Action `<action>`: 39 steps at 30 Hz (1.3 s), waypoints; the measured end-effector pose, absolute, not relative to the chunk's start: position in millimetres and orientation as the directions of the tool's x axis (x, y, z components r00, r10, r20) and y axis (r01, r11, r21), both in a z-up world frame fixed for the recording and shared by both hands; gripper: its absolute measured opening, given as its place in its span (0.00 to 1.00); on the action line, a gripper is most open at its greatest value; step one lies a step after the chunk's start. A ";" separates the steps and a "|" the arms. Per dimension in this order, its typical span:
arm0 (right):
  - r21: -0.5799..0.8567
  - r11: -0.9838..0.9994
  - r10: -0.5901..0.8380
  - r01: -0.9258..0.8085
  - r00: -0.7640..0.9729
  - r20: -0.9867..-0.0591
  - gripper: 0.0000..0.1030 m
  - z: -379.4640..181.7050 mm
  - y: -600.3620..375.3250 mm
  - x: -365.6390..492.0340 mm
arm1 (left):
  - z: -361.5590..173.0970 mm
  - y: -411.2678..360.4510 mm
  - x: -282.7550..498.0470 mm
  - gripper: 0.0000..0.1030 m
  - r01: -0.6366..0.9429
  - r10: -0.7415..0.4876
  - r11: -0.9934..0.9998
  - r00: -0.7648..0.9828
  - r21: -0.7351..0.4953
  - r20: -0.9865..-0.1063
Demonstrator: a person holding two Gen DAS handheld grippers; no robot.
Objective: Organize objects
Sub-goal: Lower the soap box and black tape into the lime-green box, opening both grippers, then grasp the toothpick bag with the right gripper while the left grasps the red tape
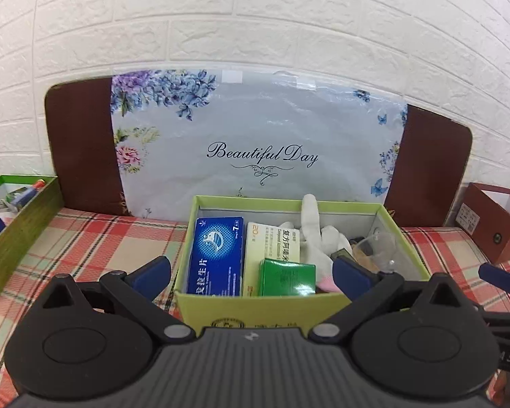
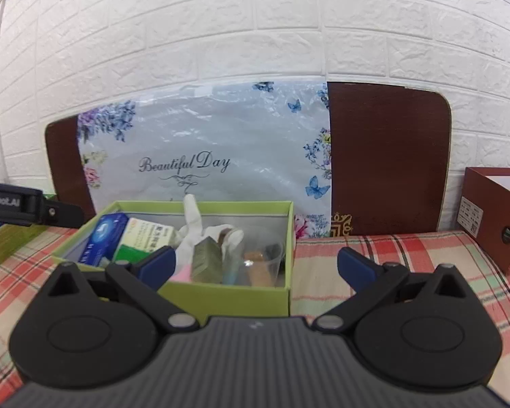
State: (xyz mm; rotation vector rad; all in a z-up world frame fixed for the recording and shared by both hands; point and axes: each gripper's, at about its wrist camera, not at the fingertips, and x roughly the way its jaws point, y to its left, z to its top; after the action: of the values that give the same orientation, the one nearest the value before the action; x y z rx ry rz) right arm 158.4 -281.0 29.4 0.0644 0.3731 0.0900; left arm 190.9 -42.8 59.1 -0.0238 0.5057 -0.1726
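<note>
Two views differ: only the left wrist view shows a green tray point(image 1: 20, 227) at far left. Left gripper point(image 1: 251, 272) and right gripper point(image 2: 255, 261) spread wide, empty, before the green box point(image 1: 404, 234).

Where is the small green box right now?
In the left wrist view the small green box stands inside the light green box, near its front wall, in front of the yellow medicine box and right of the blue medicine box.
</note>
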 end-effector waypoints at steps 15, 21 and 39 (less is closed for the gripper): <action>0.031 0.993 0.112 -0.109 0.898 -0.425 1.00 8.9 -262.5 29.8 | 2.1 -31.7 88.9 1.00 0.188 -0.224 0.975 0.795 -0.122 -0.564; 0.029 0.994 0.103 -0.102 0.852 -0.514 1.00 -27.6 -257.1 4.2 | -32.7 -25.8 74.3 1.00 0.170 -0.231 0.973 0.743 -0.157 -0.628; 0.018 0.972 0.195 -0.234 0.763 -0.617 0.55 -52.5 -211.2 76.6 | -32.3 -20.2 89.0 0.95 0.214 -0.307 0.951 0.726 -0.222 -0.615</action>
State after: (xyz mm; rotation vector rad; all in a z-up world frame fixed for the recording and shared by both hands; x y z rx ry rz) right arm 76.6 -211.2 -52.5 -0.0615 0.6636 0.2336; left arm 89.0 -20.2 -32.3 -0.1389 0.7016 -0.2879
